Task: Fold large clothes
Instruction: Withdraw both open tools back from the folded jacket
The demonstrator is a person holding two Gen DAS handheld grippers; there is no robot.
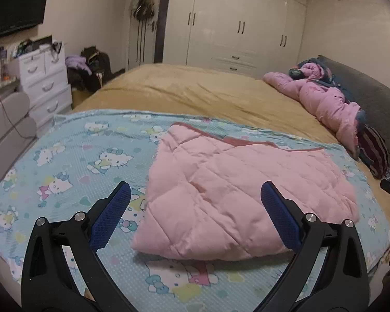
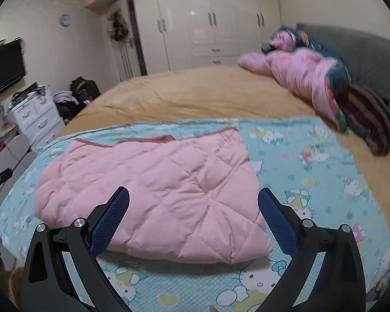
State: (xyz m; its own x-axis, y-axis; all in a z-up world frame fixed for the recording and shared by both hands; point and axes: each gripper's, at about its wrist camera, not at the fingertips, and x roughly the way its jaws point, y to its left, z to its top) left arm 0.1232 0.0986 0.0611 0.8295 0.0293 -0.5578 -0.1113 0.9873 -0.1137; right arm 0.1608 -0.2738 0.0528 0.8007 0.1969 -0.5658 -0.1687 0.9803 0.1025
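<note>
The folded pink quilted garment lies on the cartoon-print blue sheet near the bed's front edge. The left tool hangs above it, spread wide and grasping nothing. The right tool is likewise released (nothing between its blue pads). A pink jacket lies crumpled by the headboard.

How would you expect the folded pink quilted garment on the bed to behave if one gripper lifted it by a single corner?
The pink quilted garment looks puffy and soft, so it would probably sag and unfold rather than stay flat. Its padded bulk suggests it is light for its size. Pushed across the cartoon-print sheet, it would likely bunch up.
</note>
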